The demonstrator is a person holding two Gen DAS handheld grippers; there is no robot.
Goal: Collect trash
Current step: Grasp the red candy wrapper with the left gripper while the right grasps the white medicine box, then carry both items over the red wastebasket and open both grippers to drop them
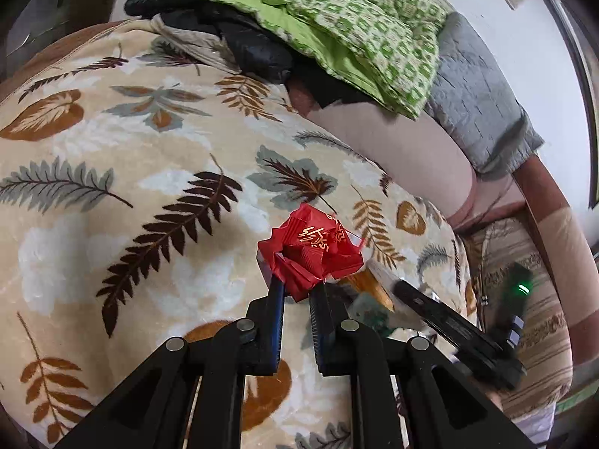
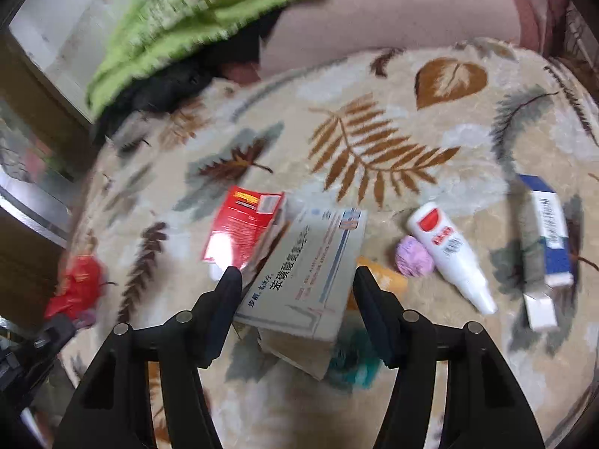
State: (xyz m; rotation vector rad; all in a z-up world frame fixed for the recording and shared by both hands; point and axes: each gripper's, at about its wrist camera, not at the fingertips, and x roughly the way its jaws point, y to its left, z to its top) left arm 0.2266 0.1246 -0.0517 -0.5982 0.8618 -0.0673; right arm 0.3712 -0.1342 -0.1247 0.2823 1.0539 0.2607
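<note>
Left gripper (image 1: 297, 292): jaws narrow, clamped on a crumpled red wrapper (image 1: 310, 249), held above the leaf-print blanket (image 1: 112, 142).
Right gripper (image 2: 297, 280): jaws apart, not pressing anything; a pale medicine box (image 2: 303, 273) lay between the fingers, on the blanket.
Other trash on the blanket: a red box (image 2: 241, 224) touching the pale box; a white tube (image 2: 449, 254) with a purple wad (image 2: 413, 256) just beside it; a blue-and-white carton (image 2: 550, 243) further right.
Background: green quilt (image 1: 355, 22) piled over dark clothing (image 1: 254, 48).
</note>
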